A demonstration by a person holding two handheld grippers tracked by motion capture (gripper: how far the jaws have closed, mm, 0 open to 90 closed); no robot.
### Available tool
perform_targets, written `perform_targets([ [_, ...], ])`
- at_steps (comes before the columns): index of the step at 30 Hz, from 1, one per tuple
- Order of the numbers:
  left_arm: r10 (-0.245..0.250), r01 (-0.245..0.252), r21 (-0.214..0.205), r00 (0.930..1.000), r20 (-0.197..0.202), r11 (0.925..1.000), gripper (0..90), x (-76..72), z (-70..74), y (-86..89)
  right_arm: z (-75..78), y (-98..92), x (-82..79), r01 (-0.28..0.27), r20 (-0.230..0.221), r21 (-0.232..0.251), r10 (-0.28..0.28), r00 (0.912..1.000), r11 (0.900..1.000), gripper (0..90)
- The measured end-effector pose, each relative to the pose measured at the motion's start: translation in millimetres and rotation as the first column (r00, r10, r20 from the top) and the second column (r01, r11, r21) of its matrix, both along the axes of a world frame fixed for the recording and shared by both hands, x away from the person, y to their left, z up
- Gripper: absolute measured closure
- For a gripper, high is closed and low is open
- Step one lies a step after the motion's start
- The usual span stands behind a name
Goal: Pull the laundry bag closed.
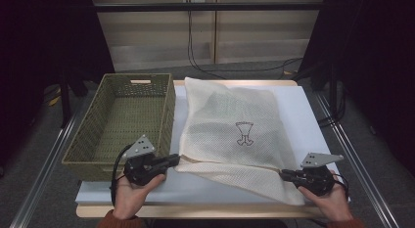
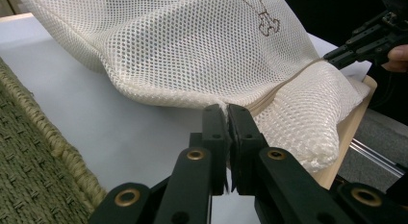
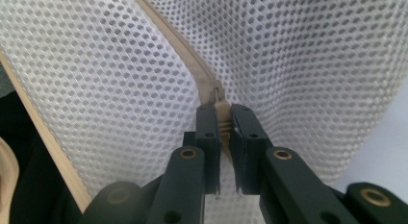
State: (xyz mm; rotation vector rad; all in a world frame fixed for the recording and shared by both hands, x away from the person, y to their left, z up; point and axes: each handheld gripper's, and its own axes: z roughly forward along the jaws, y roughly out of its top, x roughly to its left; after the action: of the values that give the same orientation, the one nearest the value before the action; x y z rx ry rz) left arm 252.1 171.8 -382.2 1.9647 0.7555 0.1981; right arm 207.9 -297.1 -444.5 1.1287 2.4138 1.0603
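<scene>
A cream mesh laundry bag (image 1: 230, 125) with a small printed figure lies on a white board (image 1: 306, 105). A beige zipper (image 1: 230, 164) runs along its near edge. My left gripper (image 1: 176, 159) is shut on the bag's near left corner, where the zipper ends; in the left gripper view the jaws (image 2: 227, 111) pinch the mesh edge (image 2: 192, 46). My right gripper (image 1: 282, 173) is shut on the beige zipper pull (image 3: 222, 116) at the zipper's right end, with mesh (image 3: 96, 89) on both sides. The left gripper view also shows the right gripper (image 2: 329, 56) far off.
An olive woven basket (image 1: 88, 135) with nothing in it stands left of the bag, close to my left gripper; its rim (image 2: 43, 132) is in the left gripper view. The wooden table edge (image 1: 195, 211) runs in front. Cables hang at the back wall.
</scene>
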Motion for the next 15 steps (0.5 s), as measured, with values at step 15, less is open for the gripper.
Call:
perform_targets([
  [15, 0.002, -0.002, 0.007, 1.0000, 0.001, 1.0000, 86.9, 0.2, 0.7, 1.7, -6.5, -11.8, -3.8, 0.022, -0.012, -0.021, -0.023, 0.9997, 0.9995, 83.0],
])
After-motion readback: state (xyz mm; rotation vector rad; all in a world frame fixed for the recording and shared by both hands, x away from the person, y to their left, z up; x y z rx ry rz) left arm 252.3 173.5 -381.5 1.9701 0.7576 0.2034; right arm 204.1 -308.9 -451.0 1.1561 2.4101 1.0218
